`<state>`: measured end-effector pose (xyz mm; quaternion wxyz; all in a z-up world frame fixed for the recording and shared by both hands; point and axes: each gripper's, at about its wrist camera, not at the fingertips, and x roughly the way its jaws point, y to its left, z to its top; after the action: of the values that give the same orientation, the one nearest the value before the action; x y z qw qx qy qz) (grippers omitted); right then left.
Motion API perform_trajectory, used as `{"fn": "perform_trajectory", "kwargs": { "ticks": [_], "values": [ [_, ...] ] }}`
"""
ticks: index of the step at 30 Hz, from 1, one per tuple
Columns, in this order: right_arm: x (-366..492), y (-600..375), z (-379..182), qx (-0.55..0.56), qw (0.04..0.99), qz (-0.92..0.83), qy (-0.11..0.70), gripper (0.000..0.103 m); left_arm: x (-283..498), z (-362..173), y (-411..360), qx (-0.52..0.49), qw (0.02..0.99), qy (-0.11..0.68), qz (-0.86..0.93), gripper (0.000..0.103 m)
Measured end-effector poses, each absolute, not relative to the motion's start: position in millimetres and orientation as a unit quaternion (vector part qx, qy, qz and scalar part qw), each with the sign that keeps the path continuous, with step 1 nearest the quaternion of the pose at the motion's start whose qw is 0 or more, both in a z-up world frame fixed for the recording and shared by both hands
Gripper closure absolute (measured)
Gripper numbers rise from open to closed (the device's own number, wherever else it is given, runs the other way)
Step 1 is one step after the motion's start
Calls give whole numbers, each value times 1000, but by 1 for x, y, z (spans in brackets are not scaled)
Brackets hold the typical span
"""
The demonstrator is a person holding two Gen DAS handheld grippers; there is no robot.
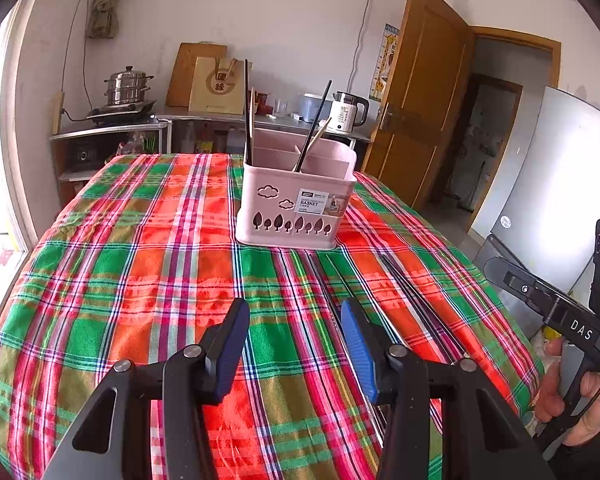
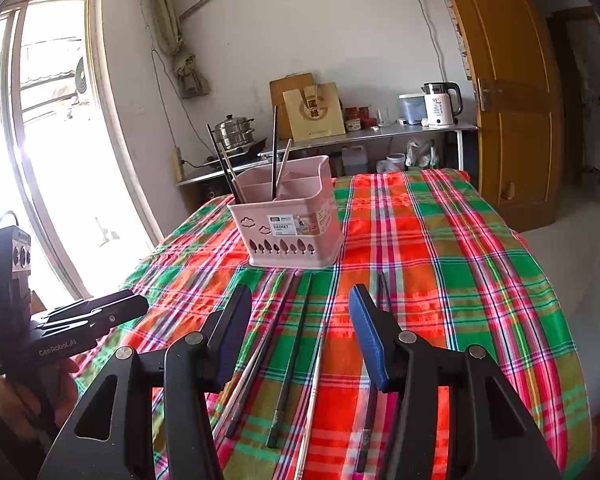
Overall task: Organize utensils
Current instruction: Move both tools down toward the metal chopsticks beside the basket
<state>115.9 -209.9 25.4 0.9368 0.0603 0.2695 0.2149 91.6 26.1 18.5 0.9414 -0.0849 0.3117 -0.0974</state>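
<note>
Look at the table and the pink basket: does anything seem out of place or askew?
Yes. Several chopsticks lie loose on the plaid tablecloth in front of the pink basket, not sorted into it. The chopsticks already inside lean at different angles. Nothing looks spilled or broken.

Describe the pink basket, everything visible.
The pink basket looks like moulded plastic, rectangular with rounded corners, cloud and tree cutouts on its front wall and a printed label reading BASKET. Inner dividers split it into compartments. It stands upright on the plaid tablecloth, toward the table's far end. Dark chopsticks and pale chopsticks stand tilted inside. Nothing else touches it.
</note>
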Motion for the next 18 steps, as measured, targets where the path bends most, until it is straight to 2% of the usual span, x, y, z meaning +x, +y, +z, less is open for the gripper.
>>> {"fn": "perform_trajectory", "kwargs": {
  "ticks": [8, 12, 18],
  "values": [
    [125, -208, 11, 45, 932, 209, 293, 52, 103, 9, 13, -75, 937, 326, -102, 56],
    [139, -208, 2, 37, 925, 209, 317, 71, 118, 2, 9, -80, 928, 344, -114, 56],
    [170, -206, -17, 17, 911, 202, 358, 79, 155, -9, -3, -71, 914, 378, -127, 56]
  ]
}}
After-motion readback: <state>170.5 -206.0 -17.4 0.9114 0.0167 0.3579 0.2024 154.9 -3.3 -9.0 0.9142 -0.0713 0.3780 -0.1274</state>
